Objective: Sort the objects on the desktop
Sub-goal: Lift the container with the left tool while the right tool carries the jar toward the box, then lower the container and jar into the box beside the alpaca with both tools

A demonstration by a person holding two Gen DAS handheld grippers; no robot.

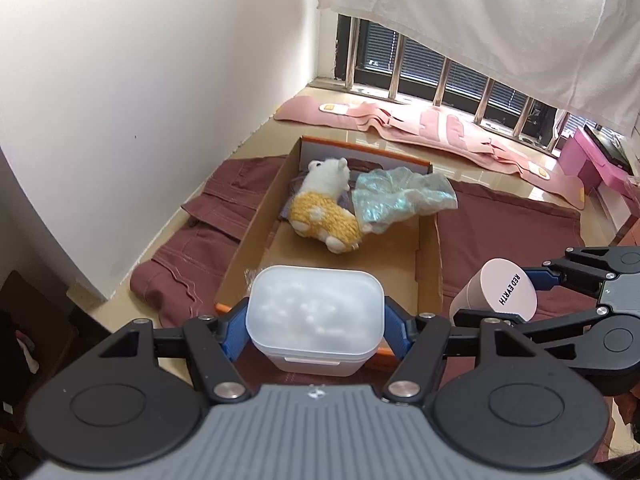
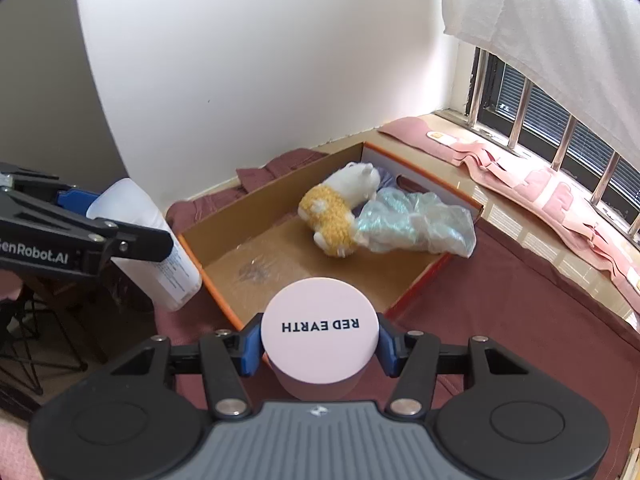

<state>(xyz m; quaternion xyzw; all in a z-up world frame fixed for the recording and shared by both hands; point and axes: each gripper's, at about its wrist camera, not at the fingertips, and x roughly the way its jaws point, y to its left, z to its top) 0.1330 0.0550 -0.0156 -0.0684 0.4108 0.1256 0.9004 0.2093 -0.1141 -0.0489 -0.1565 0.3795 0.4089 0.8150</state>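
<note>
My left gripper [image 1: 315,330] is shut on a frosted white plastic container [image 1: 314,314], held above the near edge of an open cardboard box [image 1: 256,236]. My right gripper [image 2: 319,346] is shut on a pale pink round tub [image 2: 320,330] lettered RED EARTH, just short of the box's [image 2: 224,248] near rim. Inside the box lie a white and yellow plush toy [image 1: 324,208] and a crinkled clear bag of teal stuff [image 1: 396,198]. In the right wrist view the plush toy [image 2: 340,212] and the bag [image 2: 416,222] lie at the far end, and the white container [image 2: 148,240] hangs at left in the left gripper [image 2: 132,236].
The box rests on a maroon cloth [image 1: 508,232] spread over a tan ledge. Pink fabric pieces [image 1: 436,126] lie along a barred window [image 1: 420,68]. A white wall [image 1: 140,100] stands at left and a white towel [image 1: 500,16] hangs overhead. A pink box [image 1: 592,160] sits at far right.
</note>
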